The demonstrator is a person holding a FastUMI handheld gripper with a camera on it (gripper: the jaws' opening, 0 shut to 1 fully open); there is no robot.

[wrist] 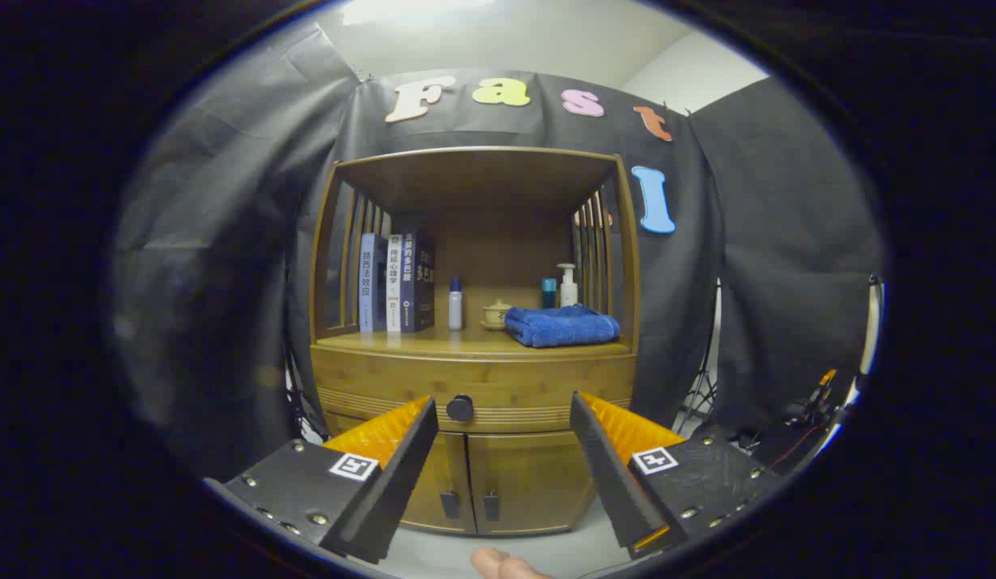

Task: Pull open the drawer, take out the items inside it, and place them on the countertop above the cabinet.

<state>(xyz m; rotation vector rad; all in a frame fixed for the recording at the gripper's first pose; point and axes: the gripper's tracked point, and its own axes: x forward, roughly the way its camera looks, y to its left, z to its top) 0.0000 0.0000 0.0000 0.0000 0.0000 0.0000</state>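
A wooden cabinet (474, 378) stands ahead of me, beyond the fingers. Its drawer (514, 388) is closed, with a round dark knob (459, 408) at its front, just left of the midline between my fingers. The countertop (466, 344) above the drawer carries a folded blue towel (562, 326). My gripper (504, 414) is open, its fingers spread wide with nothing between them, and it is some way short of the knob. The inside of the drawer is hidden.
On the countertop stand three books (395, 283), a small white bottle (455, 305), a lidded ceramic jar (495, 314), a teal bottle (549, 292) and a pump dispenser (568, 284). Two lower doors (498, 482) sit under the drawer. A tripod (701, 394) and cables are on the right.
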